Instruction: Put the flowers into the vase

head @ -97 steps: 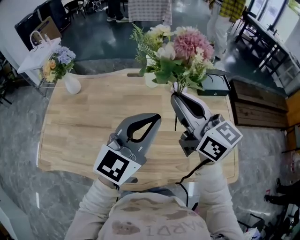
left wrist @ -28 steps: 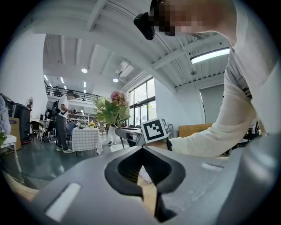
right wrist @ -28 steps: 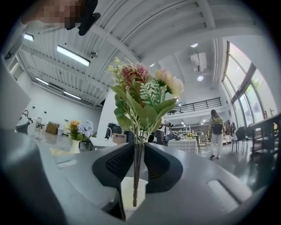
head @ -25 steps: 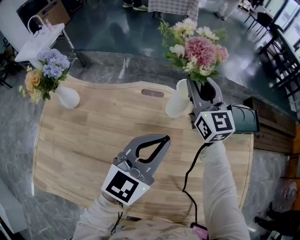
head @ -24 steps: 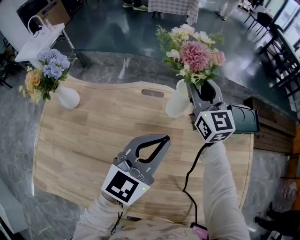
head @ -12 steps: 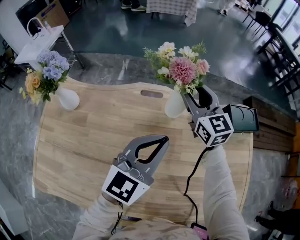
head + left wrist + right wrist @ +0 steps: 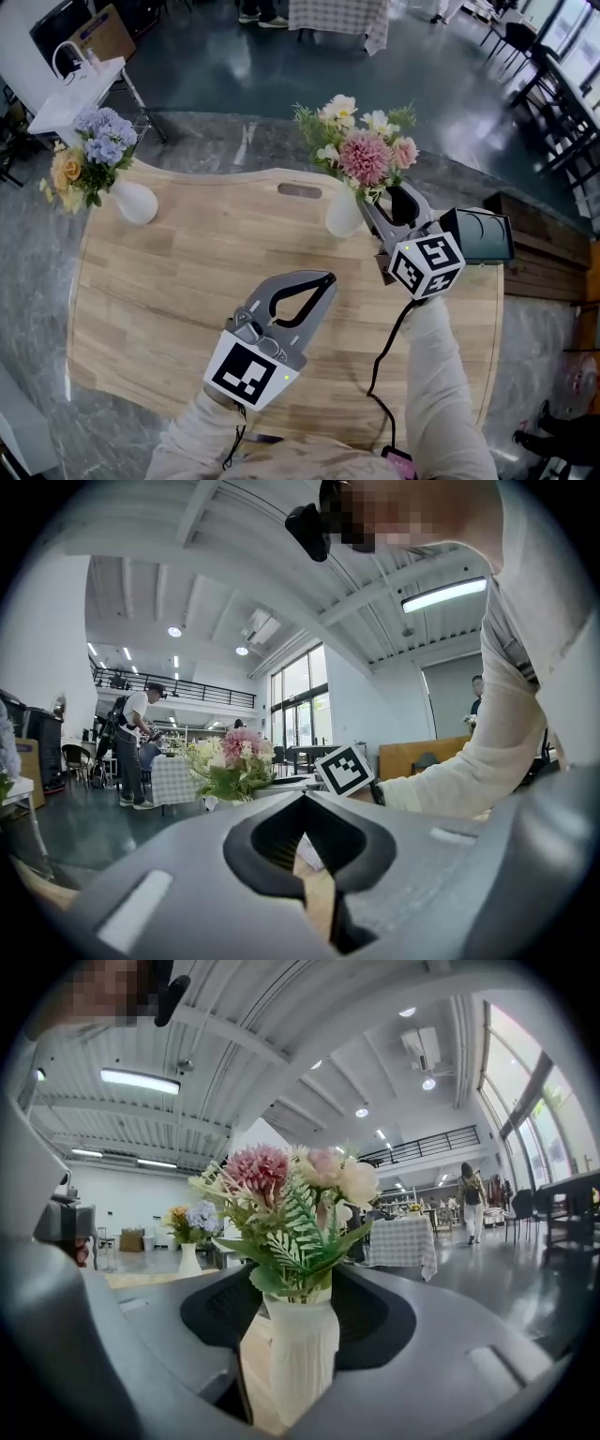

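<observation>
A bouquet (image 7: 361,145) of pink, cream and white flowers with green fronds stands with its stems in a white vase (image 7: 343,214) at the far middle of the wooden table (image 7: 169,281). My right gripper (image 7: 380,195) sits just right of the vase mouth, below the blooms. In the right gripper view the vase (image 7: 300,1354) and bouquet (image 7: 281,1204) stand in the gap between the parted jaws, which are open with nothing gripped. My left gripper (image 7: 326,278) hovers over the table's near middle, shut and empty; in the left gripper view its tips (image 7: 319,907) meet.
A second white vase (image 7: 136,200) with blue and orange flowers (image 7: 84,155) stands at the table's far left corner. A dark box-like device (image 7: 480,234) lies at the right edge, behind my right gripper. A slatted bench (image 7: 534,262) runs along the right.
My right gripper carried the bouquet down and leftward until its stems went into the white vase, then its jaws parted. The left gripper stayed where it was.
</observation>
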The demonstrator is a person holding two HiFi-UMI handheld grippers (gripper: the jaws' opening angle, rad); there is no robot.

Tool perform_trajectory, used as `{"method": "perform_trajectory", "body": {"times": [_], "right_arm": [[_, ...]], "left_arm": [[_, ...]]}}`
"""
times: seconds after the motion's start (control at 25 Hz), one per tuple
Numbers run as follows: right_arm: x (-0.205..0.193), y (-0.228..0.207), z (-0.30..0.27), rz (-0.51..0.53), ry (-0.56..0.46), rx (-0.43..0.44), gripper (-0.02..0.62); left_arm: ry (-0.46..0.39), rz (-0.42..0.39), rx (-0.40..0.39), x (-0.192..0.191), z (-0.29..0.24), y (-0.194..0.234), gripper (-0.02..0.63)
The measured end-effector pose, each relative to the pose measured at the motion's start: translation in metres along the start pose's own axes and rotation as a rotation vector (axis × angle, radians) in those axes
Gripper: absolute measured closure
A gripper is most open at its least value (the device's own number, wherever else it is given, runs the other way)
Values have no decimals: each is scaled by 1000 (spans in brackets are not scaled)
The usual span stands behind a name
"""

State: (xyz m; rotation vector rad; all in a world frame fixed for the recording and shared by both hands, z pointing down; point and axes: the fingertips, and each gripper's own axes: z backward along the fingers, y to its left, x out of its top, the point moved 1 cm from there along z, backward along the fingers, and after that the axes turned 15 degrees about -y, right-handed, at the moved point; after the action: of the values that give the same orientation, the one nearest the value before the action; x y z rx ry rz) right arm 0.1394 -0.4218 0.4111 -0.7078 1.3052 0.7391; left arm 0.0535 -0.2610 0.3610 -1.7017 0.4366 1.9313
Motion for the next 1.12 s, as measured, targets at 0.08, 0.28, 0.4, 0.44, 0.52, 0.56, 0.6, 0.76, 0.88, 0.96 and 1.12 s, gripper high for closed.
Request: {"method": "perform_trajectory", "body": {"times": [0.08, 0.28, 0.4, 0.44, 0.52, 0.56, 0.6, 0.76, 0.88, 0.96, 1.12], "right_arm": [[0, 2, 1, -21, 2, 14, 345], [0, 4, 8, 97, 42, -3, 322], [-4, 1, 15, 103, 52, -30, 324], [-4, 0, 17, 89, 51, -35, 325], [-5, -1, 21, 60, 41, -46, 330], [-4, -2, 24, 49, 36, -51, 333], [-4, -2, 26, 42, 33, -54, 333], [-7, 3, 33, 29, 38, -55, 334], [-4, 9, 43, 9, 22, -59, 336], [2, 15, 50, -13, 2, -55, 344], [19, 37, 66, -36, -31, -23, 393]], "left_arm": [[-4, 0, 1, 2, 0, -1, 605], [-6, -5, -1, 5, 0, -5, 605], [-8, -8, -3, 6, -2, -9, 605], [-8, -9, -4, 7, -2, -9, 605], [-8, -10, -5, 8, -3, -11, 605], [-8, -11, -6, 8, -3, -11, 605], [-9, -13, -7, 9, -2, -12, 605], [-15, -13, -6, 12, -2, -13, 605], [-25, -21, -9, 17, -2, -15, 605], [-31, -27, -10, 21, -2, -18, 605], [-47, -38, -16, 29, -2, -25, 605]]}}
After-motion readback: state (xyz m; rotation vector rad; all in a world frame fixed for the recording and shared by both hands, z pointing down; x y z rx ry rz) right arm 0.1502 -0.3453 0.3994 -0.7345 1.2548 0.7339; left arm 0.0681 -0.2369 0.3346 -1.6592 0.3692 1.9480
